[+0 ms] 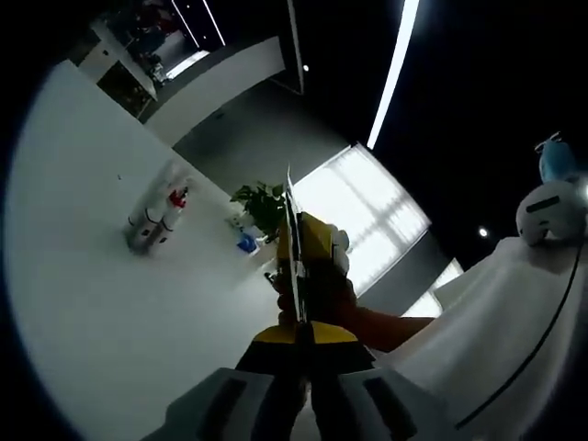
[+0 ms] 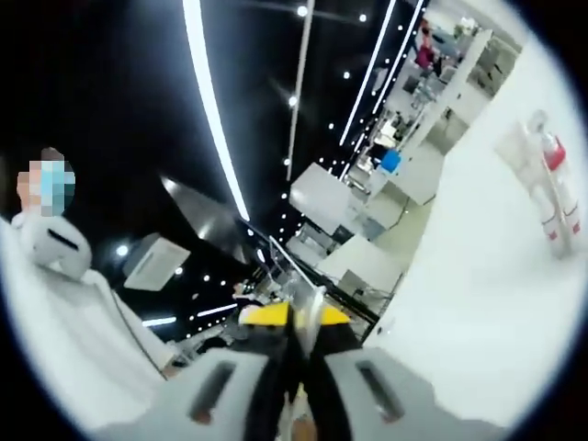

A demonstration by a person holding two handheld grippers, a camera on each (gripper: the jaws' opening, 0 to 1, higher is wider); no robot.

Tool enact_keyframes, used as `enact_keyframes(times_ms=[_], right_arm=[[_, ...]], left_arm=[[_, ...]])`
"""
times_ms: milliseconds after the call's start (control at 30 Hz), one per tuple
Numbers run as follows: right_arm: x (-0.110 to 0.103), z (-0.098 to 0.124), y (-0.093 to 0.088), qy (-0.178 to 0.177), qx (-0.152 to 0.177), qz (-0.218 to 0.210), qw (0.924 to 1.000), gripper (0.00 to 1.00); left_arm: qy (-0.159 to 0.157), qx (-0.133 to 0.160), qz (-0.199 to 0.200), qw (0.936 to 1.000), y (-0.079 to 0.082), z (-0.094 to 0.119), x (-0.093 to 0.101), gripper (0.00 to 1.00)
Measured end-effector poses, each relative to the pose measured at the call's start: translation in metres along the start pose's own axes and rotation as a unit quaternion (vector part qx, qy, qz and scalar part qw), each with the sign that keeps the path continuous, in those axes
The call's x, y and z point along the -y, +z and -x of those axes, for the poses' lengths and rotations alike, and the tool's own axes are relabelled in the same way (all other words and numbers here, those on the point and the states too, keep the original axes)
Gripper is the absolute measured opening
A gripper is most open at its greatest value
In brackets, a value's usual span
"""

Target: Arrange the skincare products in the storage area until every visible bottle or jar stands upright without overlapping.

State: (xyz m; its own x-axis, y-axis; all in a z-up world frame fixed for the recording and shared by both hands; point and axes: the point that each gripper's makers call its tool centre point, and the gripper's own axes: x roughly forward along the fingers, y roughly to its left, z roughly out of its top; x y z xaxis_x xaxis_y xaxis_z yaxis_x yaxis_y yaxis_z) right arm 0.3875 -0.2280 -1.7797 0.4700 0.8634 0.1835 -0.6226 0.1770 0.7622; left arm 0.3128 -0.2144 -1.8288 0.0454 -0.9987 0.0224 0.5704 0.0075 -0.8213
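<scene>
A: Skincare bottles [image 1: 154,223], small cluster, one red-capped, on the white bench [image 1: 83,303]. Upright or lying — cannot tell under this roll.

B: Right gripper view has bottles [image 2: 551,197] with red labels far off on the same white surface [image 2: 478,312].

A: Left tool [image 1: 296,276]: jaws together, empty. Right tool [image 2: 299,322]: likewise pressed together, empty. Both well apart from the bottles, aimed away.

B: Step, judging: approach not begun. Next calls for swinging a tool toward the cluster and parting jaws first.
</scene>
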Motion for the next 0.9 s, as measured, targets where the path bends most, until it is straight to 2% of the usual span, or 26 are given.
enact_keyframes(times_ms=[233, 333, 633, 733, 800, 900], right_arm=[[-0.003, -0.003, 0.007, 0.005, 0.002, -0.015, 0.9999, 0.00], [-0.007, -0.004, 0.009, 0.012, 0.000, -0.026, 0.9996, 0.00], [-0.021, -0.007, 0.012, 0.039, -0.008, -0.027, 0.9988, 0.00], [-0.028, -0.009, 0.012, 0.057, -0.012, -0.033, 0.9978, 0.00], [-0.029, -0.010, 0.012, 0.057, -0.015, -0.034, 0.9977, 0.00], [-0.029, -0.011, 0.012, 0.059, -0.017, -0.036, 0.9974, 0.00]], left_arm=[[0.011, 0.018, -0.014, 0.9997, 0.007, 0.000, -0.003, 0.07], [0.011, 0.015, -0.011, 0.9998, 0.006, -0.001, -0.004, 0.17], [0.010, 0.004, 0.002, 0.9999, 0.001, -0.003, -0.005, 0.21], [0.022, 0.000, -0.013, 0.9997, 0.000, -0.002, -0.010, 0.31], [0.035, 0.005, -0.023, 0.9991, 0.003, -0.001, -0.014, 0.41], [0.032, 0.015, -0.035, 0.9988, 0.010, 0.001, -0.011, 0.45]])
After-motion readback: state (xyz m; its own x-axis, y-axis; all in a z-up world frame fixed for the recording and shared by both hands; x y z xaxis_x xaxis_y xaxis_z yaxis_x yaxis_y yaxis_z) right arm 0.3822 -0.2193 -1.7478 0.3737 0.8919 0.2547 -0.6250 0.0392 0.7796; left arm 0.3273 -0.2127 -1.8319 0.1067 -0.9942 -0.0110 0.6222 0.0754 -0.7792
